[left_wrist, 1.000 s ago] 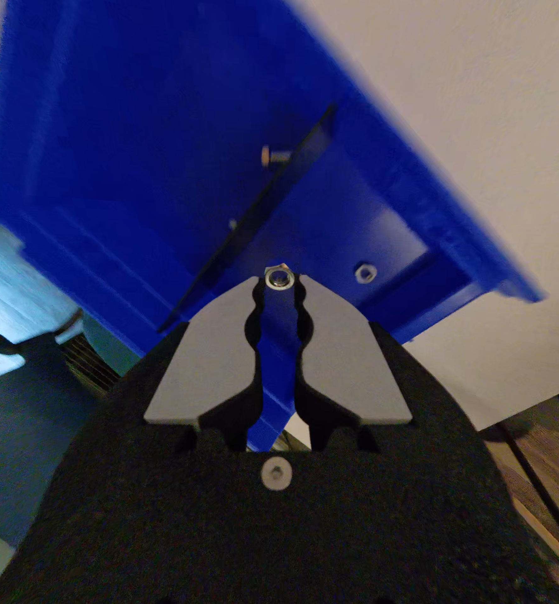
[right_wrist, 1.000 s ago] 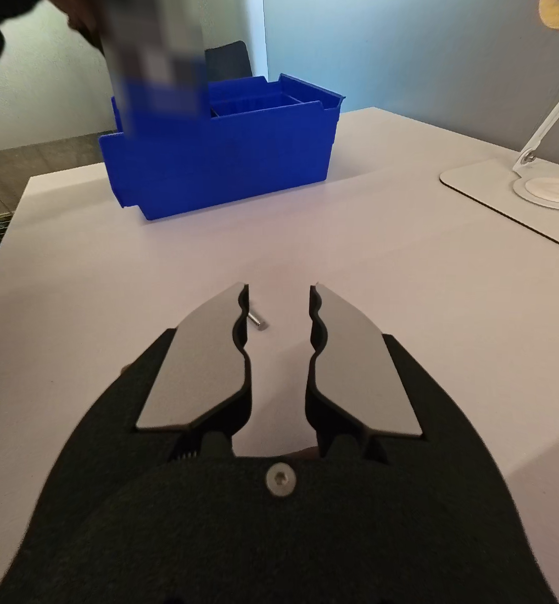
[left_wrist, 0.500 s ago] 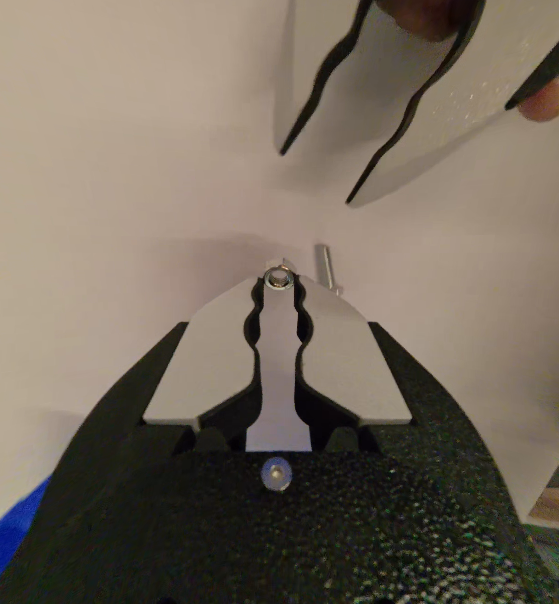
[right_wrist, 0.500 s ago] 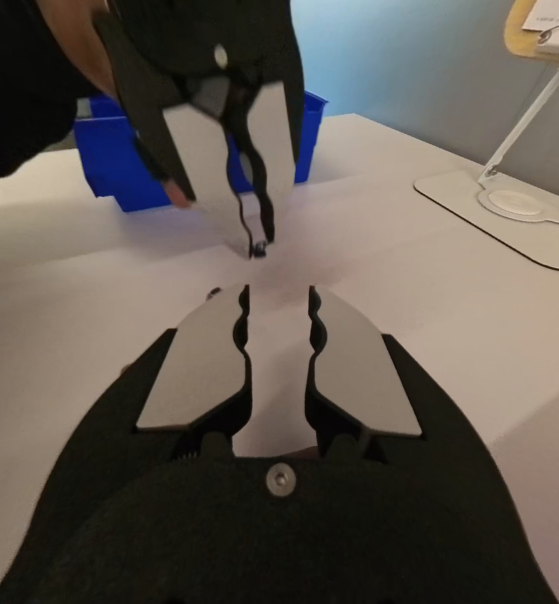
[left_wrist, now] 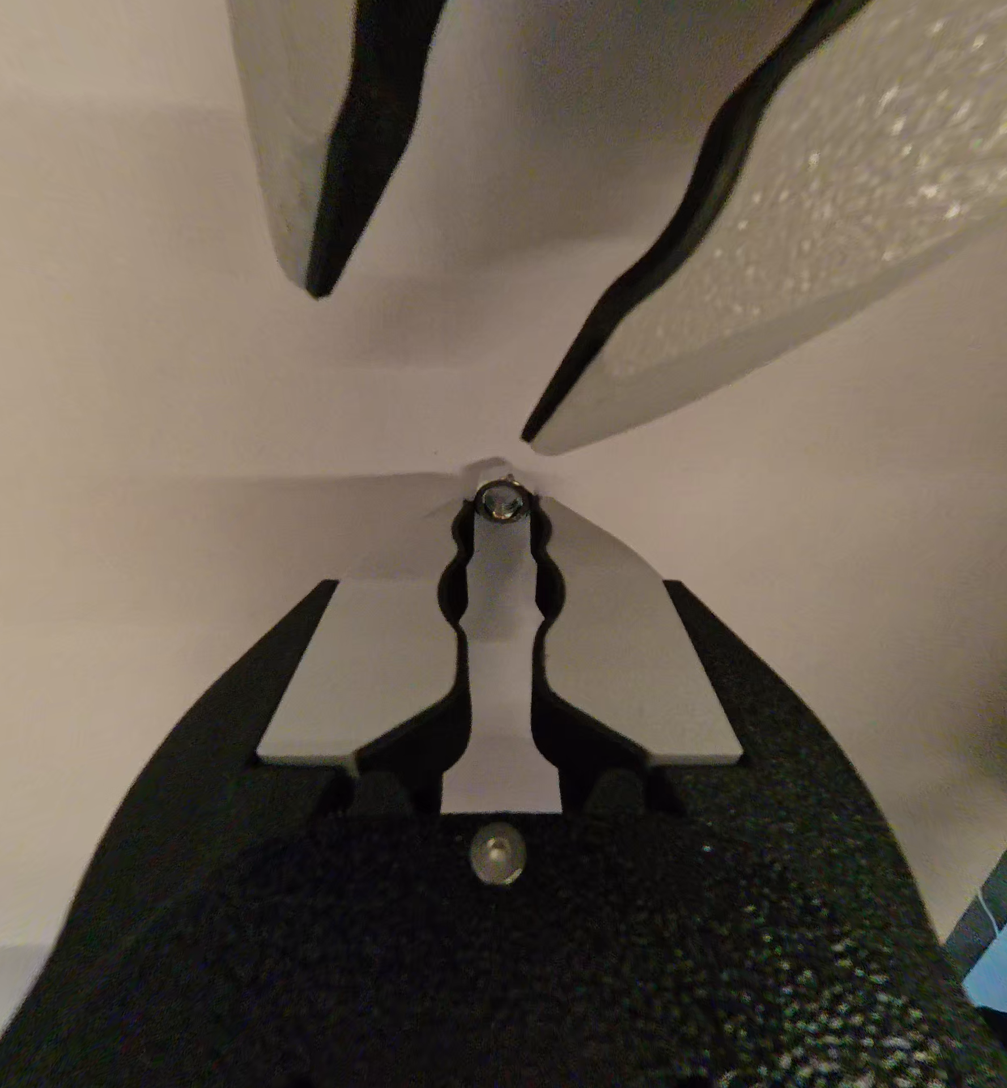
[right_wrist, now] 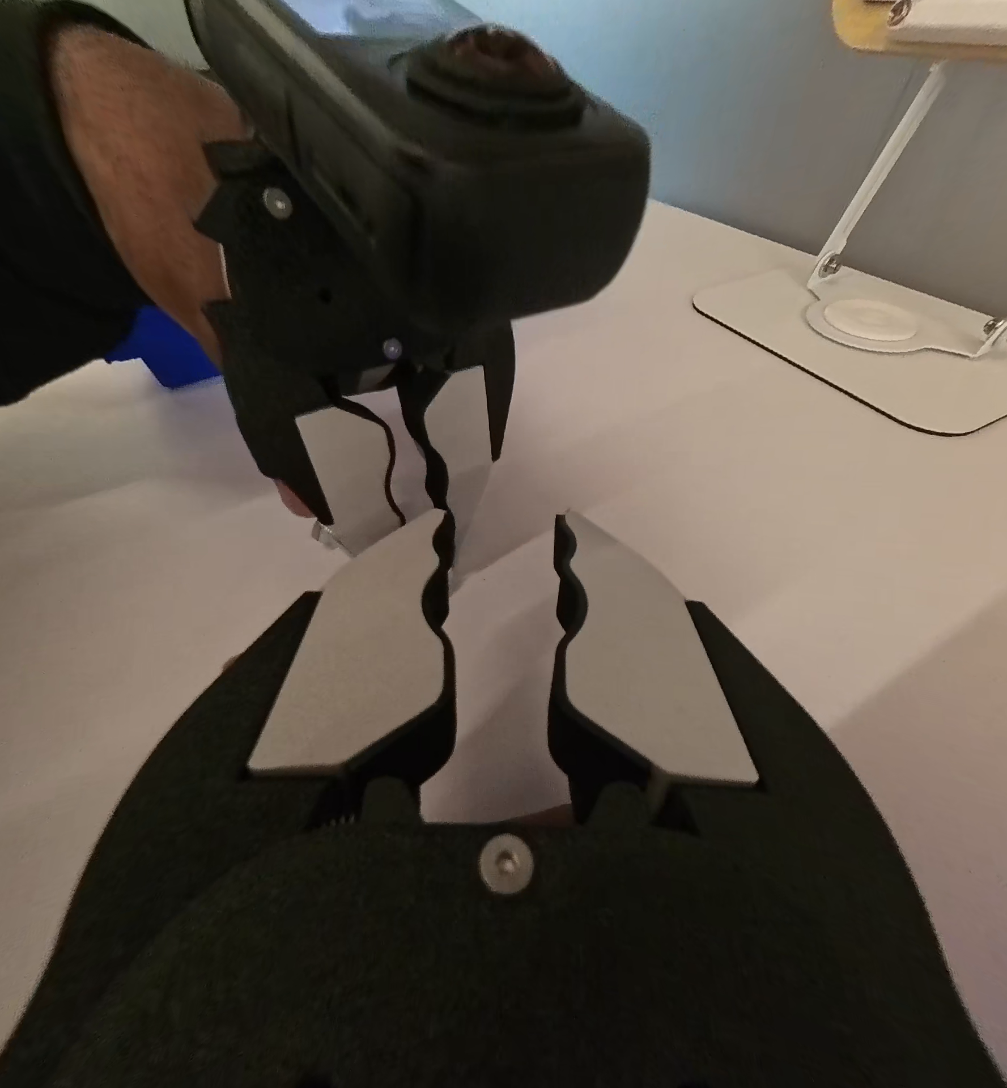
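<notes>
Right wrist view: white table [right_wrist: 724, 530], blue-grey wall [right_wrist: 754, 118].

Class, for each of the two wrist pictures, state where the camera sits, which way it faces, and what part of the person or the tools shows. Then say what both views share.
Left wrist view: sits on the left hand-held gripper, faces down at the white table; its fingertips pinch a small metal nut.
Right wrist view: sits on the right hand-held gripper, faces along the table toward a blue bin and a white stand; a forearm shows.
Shared: the table, and each view shows the other gripper.
</notes>
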Motion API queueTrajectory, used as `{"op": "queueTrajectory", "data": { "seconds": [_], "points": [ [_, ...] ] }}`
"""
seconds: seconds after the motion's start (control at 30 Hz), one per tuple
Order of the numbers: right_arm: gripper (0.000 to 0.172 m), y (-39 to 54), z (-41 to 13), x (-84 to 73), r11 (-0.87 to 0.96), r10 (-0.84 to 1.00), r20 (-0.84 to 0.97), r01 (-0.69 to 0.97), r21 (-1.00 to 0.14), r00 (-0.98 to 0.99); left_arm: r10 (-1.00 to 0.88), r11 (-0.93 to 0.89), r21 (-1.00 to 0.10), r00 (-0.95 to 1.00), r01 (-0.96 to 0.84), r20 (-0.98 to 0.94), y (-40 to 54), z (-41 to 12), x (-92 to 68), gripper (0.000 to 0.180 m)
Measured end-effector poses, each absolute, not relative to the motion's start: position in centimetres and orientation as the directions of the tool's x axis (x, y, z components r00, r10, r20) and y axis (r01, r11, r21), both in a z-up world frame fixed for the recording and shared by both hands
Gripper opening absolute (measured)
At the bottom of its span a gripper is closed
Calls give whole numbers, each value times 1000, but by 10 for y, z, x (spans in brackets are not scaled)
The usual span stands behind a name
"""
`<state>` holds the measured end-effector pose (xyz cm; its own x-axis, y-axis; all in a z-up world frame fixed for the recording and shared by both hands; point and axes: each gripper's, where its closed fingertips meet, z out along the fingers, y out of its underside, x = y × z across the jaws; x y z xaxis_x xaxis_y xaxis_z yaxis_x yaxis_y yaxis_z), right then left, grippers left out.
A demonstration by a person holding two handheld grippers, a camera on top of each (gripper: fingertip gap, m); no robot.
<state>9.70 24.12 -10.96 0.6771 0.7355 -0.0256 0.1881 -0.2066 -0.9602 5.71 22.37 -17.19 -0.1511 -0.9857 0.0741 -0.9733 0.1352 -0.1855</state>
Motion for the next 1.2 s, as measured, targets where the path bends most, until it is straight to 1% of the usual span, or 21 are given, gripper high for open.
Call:
{"op": "queueTrajectory", "data": {
  "seconds": [0.27, 0.4, 0.6, 0.63, 0.7, 0.77, 0.8, 0.9, 0.97, 1.2],
  "points": [
    [33, 241, -109, 98, -213, 737, -36, 181, -960, 675, -987, 91, -251, -121, -964, 107, 217, -172, 60, 18],
    [32, 241, -110, 97, -208, 738, -28, 188, -960, 675, -995, 46, -313, -72, -949, 70, 220, -163, 64, 22],
    [32, 239, -110, 96, -205, 740, -23, 193, -959, 672, -997, -72, -429, 81, -901, -3, 221, -143, 42, 24],
    [32, 239, -110, 96, -204, 740, -21, 195, -959, 672, -993, -98, -457, 119, -884, -17, 221, -143, 37, 25],
    [32, 238, -110, 96, -203, 741, -17, 200, -959, 671, -980, -138, -550, 194, -824, -45, 218, -142, 32, 27],
    [32, 238, -111, 95, -203, 742, -15, 203, -958, 671, -970, -136, -623, 232, -770, -74, 212, -145, 28, 29],
    [32, 238, -111, 95, -203, 742, -15, 204, -958, 671, -960, -135, -642, 259, -755, -103, 212, -147, 25, 30],
    [32, 239, -111, 95, -206, 742, -16, 205, -957, 670, -938, -140, -649, 309, -748, -154, 214, -157, 14, 33],
    [32, 239, -111, 95, -207, 742, -18, 203, -957, 670, -945, -157, -675, 308, -721, -110, 209, -158, 16, 33],
    [32, 237, -112, 93, -197, 746, -1, 220, -955, 666, -953, -176, -656, 293, -734, -73, 207, -170, 16, 33]
  ]
}}
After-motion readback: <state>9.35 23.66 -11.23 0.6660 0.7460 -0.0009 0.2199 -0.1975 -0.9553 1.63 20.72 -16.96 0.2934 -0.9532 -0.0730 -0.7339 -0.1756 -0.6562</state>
